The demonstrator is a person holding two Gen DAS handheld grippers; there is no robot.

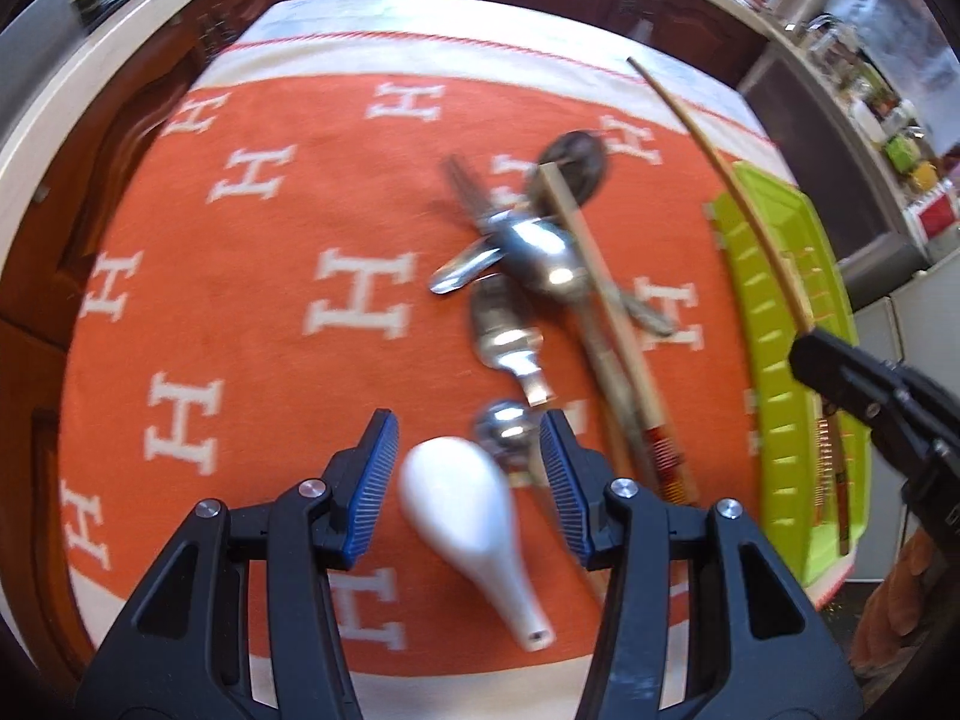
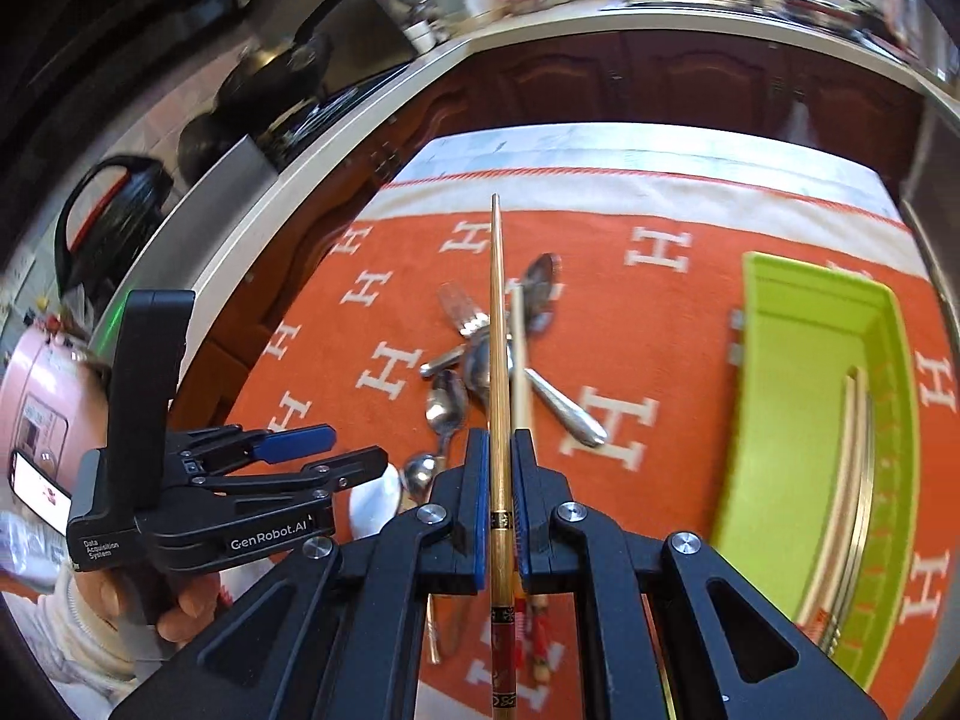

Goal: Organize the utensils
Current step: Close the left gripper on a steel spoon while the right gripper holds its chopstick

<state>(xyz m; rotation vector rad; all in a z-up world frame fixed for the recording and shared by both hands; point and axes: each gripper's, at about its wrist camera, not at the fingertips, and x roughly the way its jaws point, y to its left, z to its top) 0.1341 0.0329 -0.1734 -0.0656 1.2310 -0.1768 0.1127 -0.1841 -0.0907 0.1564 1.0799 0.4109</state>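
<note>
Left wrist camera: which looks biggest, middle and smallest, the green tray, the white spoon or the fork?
1. green tray
2. white spoon
3. fork

The white spoon lies nearest the camera, so it may look larger than it really is beside the fork.

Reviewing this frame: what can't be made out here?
- Green tray contents: blurred in both views; count of sticks unclear.
- Utensil pile: motion blur and overlap hide the count.
- Held chopstick: its end is cut off at right wrist view's bottom edge.
</note>
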